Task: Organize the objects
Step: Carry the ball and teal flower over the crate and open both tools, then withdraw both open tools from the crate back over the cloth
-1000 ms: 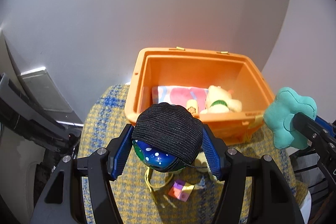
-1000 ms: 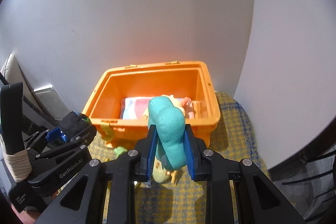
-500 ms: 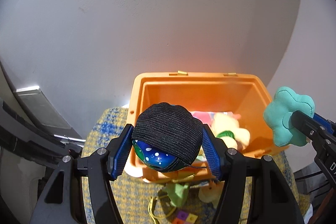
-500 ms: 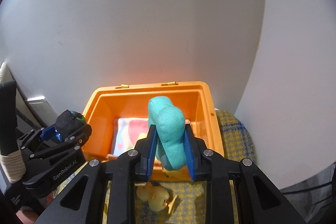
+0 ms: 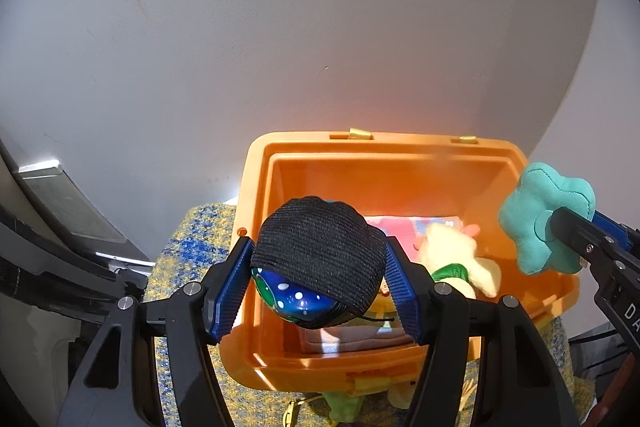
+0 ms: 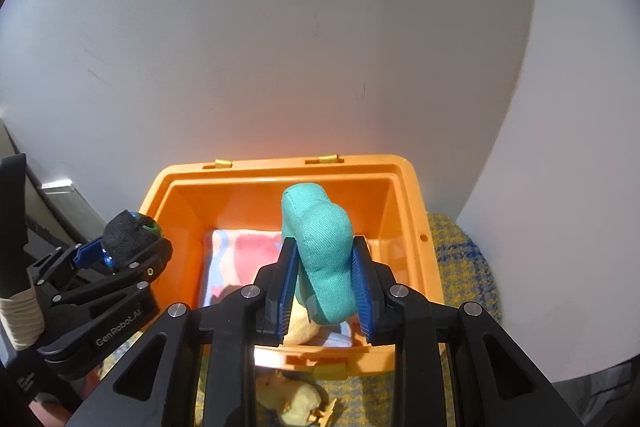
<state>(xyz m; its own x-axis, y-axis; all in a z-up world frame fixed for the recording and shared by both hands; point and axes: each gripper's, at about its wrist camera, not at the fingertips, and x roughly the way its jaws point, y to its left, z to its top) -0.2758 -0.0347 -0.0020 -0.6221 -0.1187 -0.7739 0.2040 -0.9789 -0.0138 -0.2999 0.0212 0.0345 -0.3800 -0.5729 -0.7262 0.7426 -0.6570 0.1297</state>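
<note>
the left hand-held gripper (image 5: 318, 281) squeezes a ball (image 5: 294, 297) and the right hand-held gripper (image 6: 324, 291) squeezes a green plush (image 6: 322, 251) above the orange box (image 5: 256, 187), so letting go near its edge could drop them outside.

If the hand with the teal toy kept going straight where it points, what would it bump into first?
Probably the pink and blue cloth lying in the orange bin: the right gripper, shut on the teal plush toy, aims down into it. Depth is unclear.

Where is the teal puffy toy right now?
The teal plush toy is squeezed in the right gripper, above the orange bin.
</note>
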